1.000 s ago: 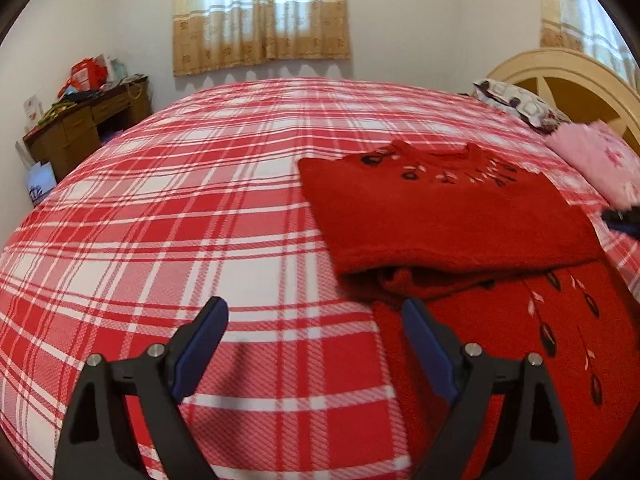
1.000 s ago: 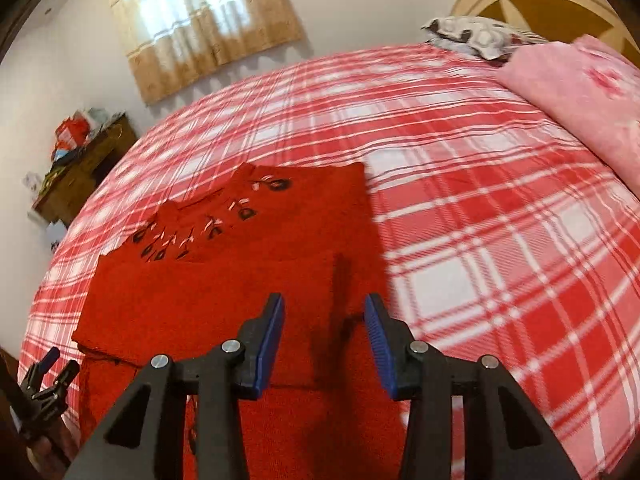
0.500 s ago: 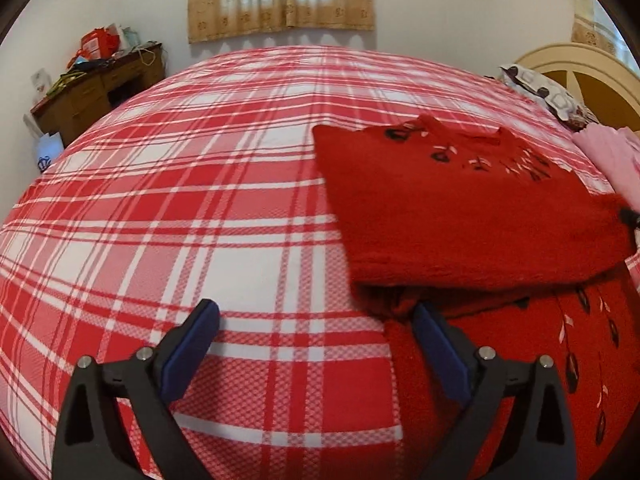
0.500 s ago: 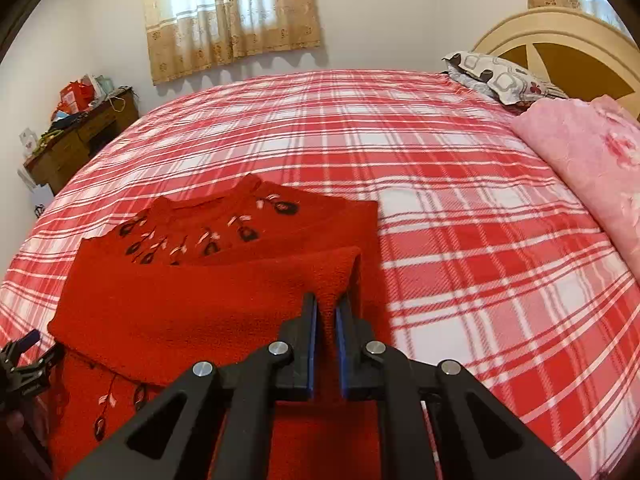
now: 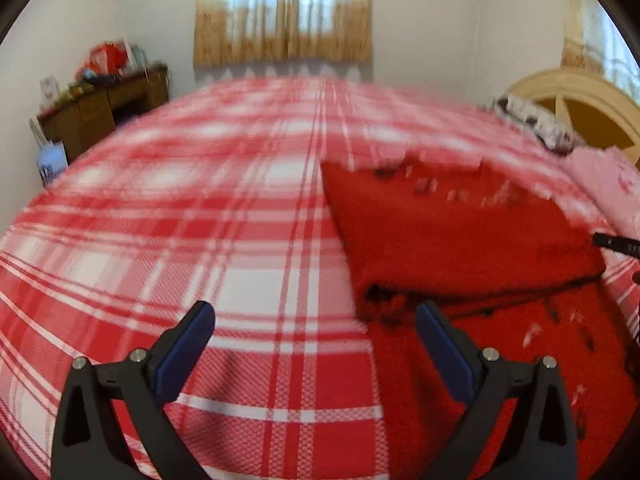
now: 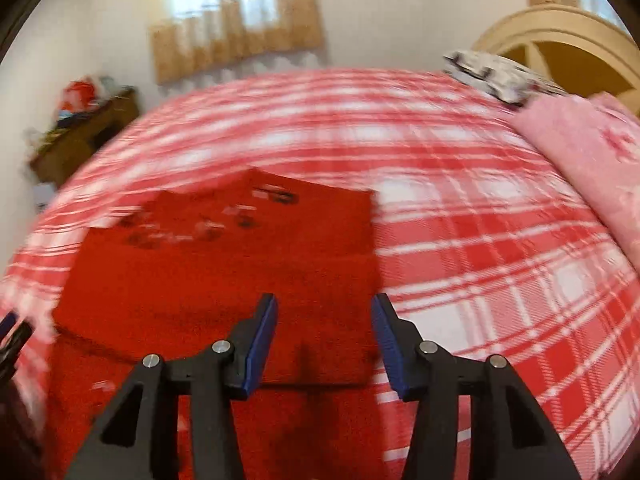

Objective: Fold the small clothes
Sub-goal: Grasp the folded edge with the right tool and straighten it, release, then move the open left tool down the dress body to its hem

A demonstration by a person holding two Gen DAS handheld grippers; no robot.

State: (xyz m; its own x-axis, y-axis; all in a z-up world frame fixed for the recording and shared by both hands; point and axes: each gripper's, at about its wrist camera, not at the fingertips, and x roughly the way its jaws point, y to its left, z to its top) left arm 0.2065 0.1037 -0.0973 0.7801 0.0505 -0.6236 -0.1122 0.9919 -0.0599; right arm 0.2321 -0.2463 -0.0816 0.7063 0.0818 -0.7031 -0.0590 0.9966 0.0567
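I operate both claws over a bed (image 5: pixel 224 216) covered by a red-and-white plaid spread, which fills most of each frame. Both views are motion-blurred.

Room, left wrist view: a curtained window (image 5: pixel 282 12) sits at top centre on a pale wall. A dark wooden desk (image 5: pixel 104 110) stands at the upper left, loaded with clutter too blurred to identify; a small white bag (image 5: pixel 52 160) leans at its foot. A cream arched headboard (image 5: pixel 576 98) occupies the upper right, with a patterned pillow (image 5: pixel 532 120) and a pink blanket (image 5: pixel 612 184) below it.

Task item: the red sweater (image 5: pixel 452 236) lies on the right half of the bed, its far part folded over onto the near part, dark motifs at the neckline. In the right wrist view the red sweater (image 6: pixel 224 272) lies at centre left.

Left claw (image 5: pixel 314 344): jaws wide apart, having just opened further, nothing between them; the right finger hovers at the sweater's near-left fold edge.

Right claw (image 6: pixel 324 340): jaws apart, having just reopened, poised above the sweater's folded right edge with no cloth clamped.

Writing: the bag's print and a mark on the black part at the right edge of the left view are unreadable.
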